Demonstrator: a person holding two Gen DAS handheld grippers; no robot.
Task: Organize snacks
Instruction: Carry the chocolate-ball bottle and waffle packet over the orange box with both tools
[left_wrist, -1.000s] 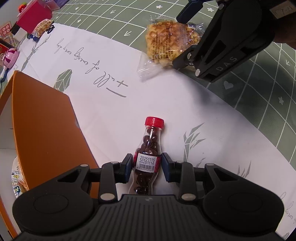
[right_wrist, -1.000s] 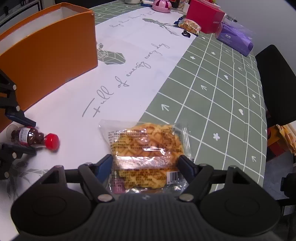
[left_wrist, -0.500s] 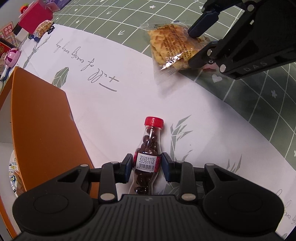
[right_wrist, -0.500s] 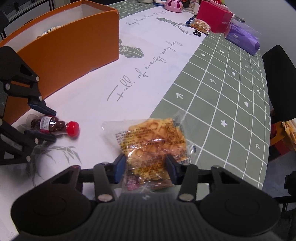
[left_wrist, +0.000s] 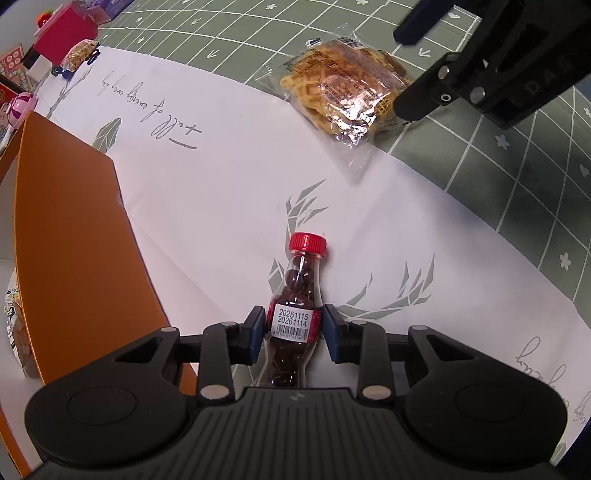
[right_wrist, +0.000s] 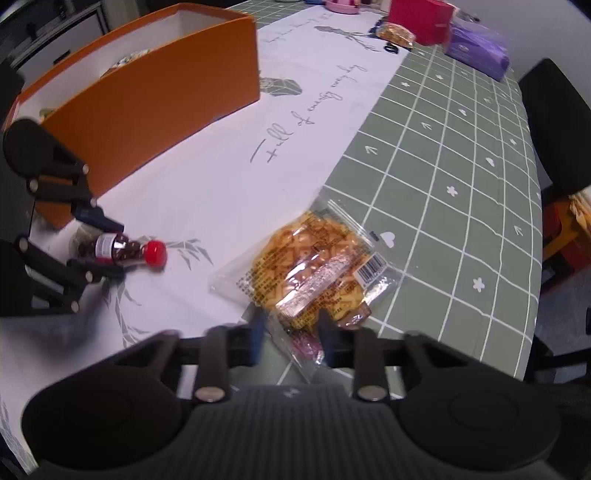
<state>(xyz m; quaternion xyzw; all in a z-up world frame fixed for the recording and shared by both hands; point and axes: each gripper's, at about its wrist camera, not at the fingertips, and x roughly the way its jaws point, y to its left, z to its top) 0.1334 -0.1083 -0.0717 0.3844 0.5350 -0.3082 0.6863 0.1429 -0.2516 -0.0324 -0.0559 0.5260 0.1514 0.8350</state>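
Orange box (left_wrist: 70, 236) at far left on table (left_wrist: 229, 206), open top. Just right of it, left hand-held gripper (left_wrist: 294, 334) clenched on small bottle (left_wrist: 295, 295) w/ red cap, lying on white runner; pads press its labelled waist. Waffle packet (right_wrist: 314, 273) further right, straddling runner edge and green grid cloth. Right hand-held gripper (right_wrist: 291, 334) over packet's near end, jaws opening, blurred; packet end lies between them, pads not pressing. Red box (right_wrist: 421, 18) far back.

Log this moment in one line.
left gripper: shut on clear red-capped bottle of chocolate beads | right gripper: jaws opening, clear-wrapped waffle packet between
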